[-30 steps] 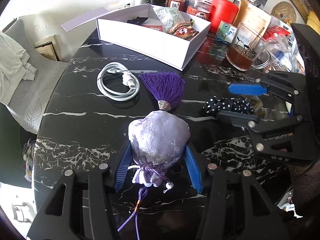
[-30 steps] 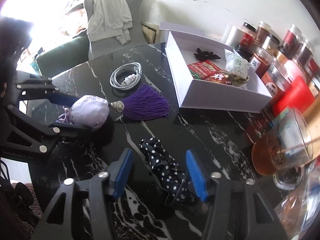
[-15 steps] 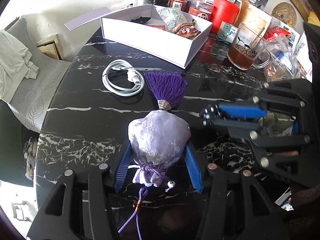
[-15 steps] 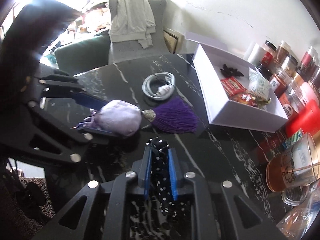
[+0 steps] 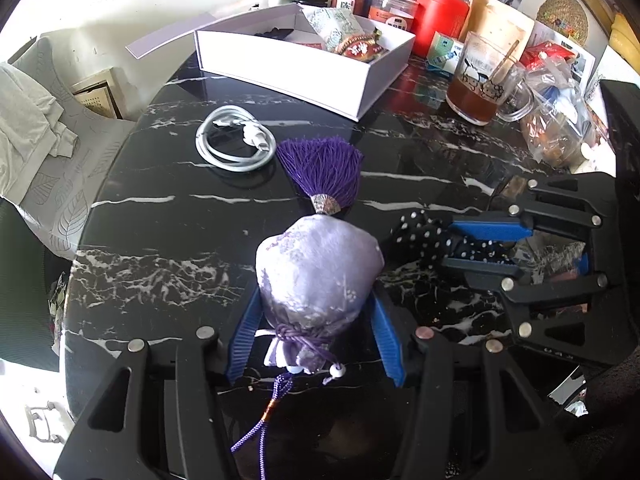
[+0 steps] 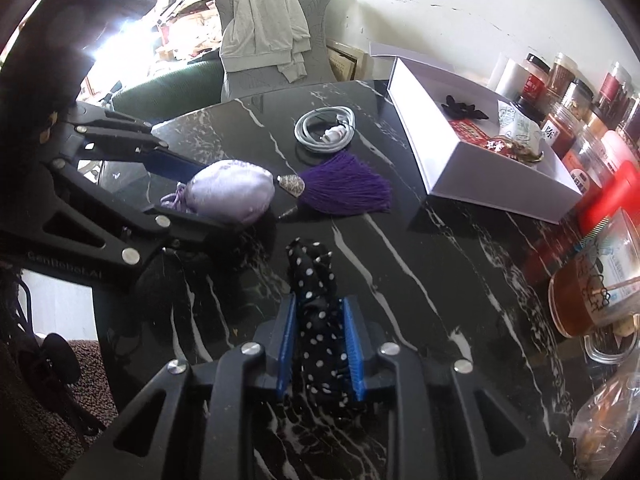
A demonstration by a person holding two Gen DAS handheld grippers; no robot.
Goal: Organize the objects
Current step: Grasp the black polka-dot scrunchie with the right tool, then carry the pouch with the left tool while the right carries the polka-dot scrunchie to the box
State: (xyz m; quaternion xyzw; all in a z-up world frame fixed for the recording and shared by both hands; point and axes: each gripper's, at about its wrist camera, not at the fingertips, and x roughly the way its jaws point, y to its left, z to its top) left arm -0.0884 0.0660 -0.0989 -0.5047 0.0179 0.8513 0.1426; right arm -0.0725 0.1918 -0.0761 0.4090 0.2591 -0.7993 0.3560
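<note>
A lilac satin sachet (image 5: 316, 264) with a purple tassel (image 5: 320, 168) lies on the black marble table (image 5: 168, 240). My left gripper (image 5: 316, 300) is shut on its sides, and the knotted neck and cord trail back between the fingers. To its right lies a black polka-dot fabric piece (image 6: 316, 280). It sits between the blue pads of my right gripper (image 6: 319, 304), which touch both its sides while the jaws are opening slightly. The left wrist view shows the same right gripper (image 5: 448, 244) around the fabric (image 5: 420, 236). An open white box (image 5: 288, 68) stands at the back.
A coiled white cable (image 5: 234, 144) lies between the tassel and the box. Jars, a red canister (image 5: 440, 20), a glass mug of brown drink (image 5: 476, 80) and plastic bags crowd the back right. A grey chair with a garment (image 6: 264, 24) stands past the table's far edge.
My right gripper went from wide open around the polka-dot fabric to closed on it, then its pads spread a little; it also shifted closer to the sachet. The left gripper stayed put.
</note>
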